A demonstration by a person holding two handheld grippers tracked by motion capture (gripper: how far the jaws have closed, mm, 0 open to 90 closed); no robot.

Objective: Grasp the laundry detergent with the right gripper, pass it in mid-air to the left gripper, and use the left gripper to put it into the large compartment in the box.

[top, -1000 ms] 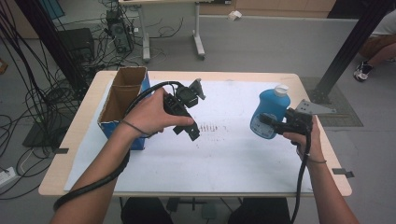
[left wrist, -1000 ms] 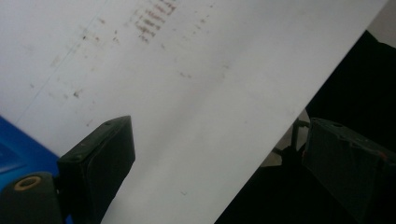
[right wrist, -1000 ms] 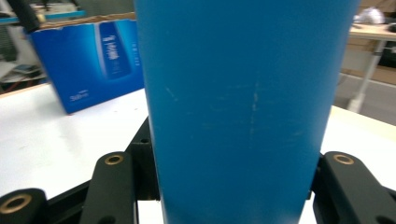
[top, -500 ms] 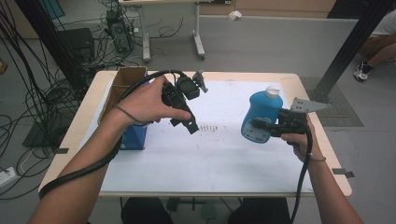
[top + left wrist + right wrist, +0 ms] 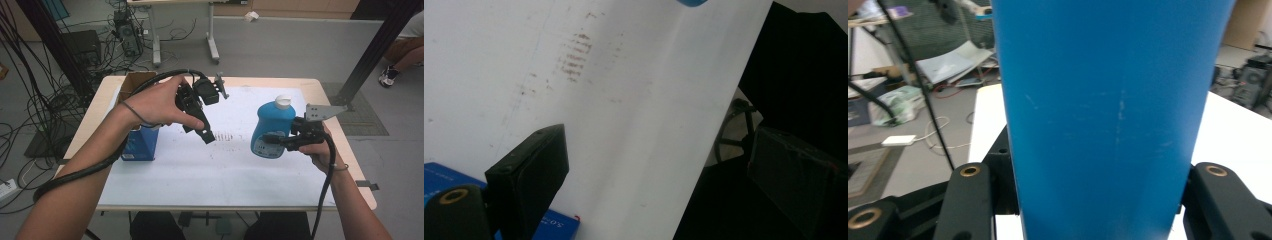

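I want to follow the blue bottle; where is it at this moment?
In the high view the blue bottle is at the right side of the table, held upright in the right gripper, across from the cardboard box at the left.

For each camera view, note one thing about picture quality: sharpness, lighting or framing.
High view: even, soft room light, slightly soft focus; the blue bottle and right gripper read clearly. Left gripper view: tilted; the jaws are soft up close, the white table cover is bright, the right side falls into dark shadow. Right gripper view: the bottle sits so close that it blocks the middle, though the background is fairly sharp.
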